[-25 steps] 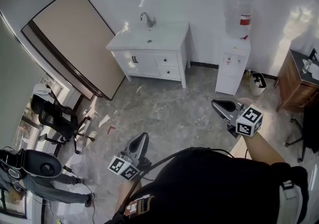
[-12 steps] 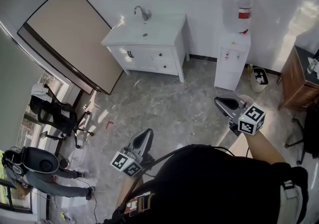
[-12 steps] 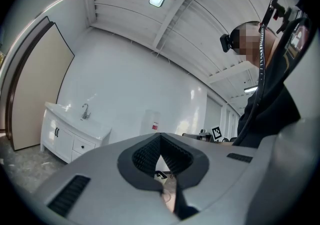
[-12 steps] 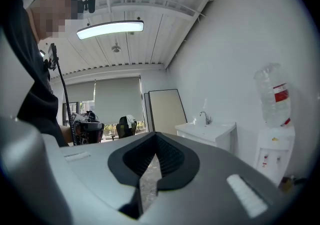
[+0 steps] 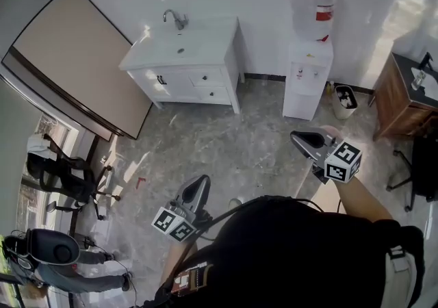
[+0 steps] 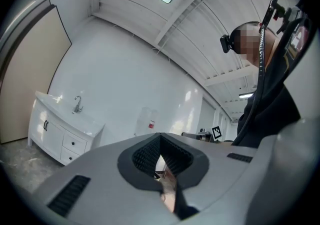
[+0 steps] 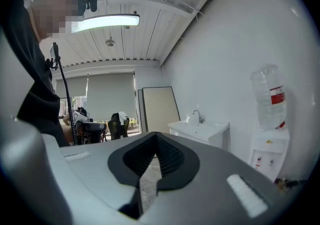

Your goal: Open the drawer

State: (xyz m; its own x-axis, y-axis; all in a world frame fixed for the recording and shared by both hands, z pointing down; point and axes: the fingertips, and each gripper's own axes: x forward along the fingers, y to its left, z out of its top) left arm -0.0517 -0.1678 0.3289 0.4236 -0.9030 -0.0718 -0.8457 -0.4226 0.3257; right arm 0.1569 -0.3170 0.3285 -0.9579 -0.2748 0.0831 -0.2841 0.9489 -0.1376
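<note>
The left gripper is being held low over the floor, jaws pressed together on nothing, well apart from the white vanity against the far wall. There the drawer is being shown as one of two small stacked fronts right of the doors; which of the two is meant cannot be told. It is being judged light, rigid and easy-sliding, and the small dark knob at the front's middle is being taken as the only hold, probably slippery. The right gripper is likewise being held closed and empty. A grey marbled floor is being lit with glare, with a leaning board at the left and a water dispenser, a bin and a wooden cabinet at the right.
</note>
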